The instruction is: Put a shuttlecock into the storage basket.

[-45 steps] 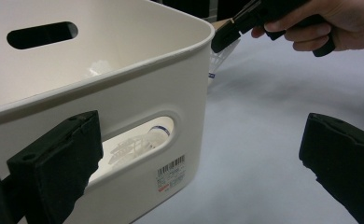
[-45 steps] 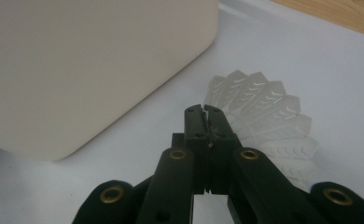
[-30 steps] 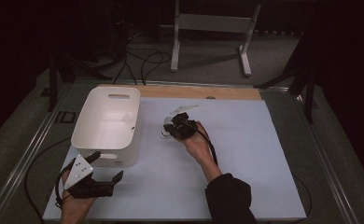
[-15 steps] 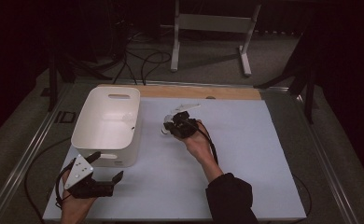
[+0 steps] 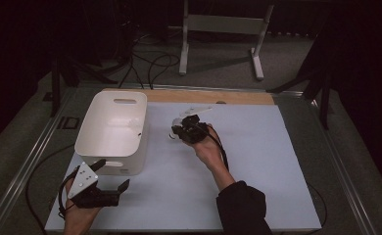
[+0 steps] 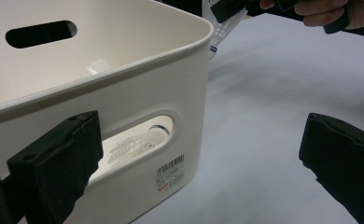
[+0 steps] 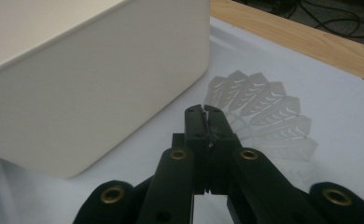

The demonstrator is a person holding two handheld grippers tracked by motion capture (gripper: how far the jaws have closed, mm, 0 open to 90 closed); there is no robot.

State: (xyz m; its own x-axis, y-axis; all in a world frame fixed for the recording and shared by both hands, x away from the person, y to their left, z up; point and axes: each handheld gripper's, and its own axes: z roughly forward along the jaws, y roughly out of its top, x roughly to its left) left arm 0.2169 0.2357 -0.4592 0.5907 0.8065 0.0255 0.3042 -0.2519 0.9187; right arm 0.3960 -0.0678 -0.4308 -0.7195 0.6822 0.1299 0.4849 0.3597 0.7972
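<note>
In the high view the shuttlecock (image 5: 175, 133) is mostly hidden under the right gripper (image 5: 178, 131), beside the white bin (image 5: 111, 131); in the left gripper view the left gripper (image 6: 203, 158) stands wide apart, empty, before the bin's handle slot; in the right gripper view the jaws are clamped on the shuttlecock's feather skirt (image 7: 264, 116), its cork hidden.
</note>
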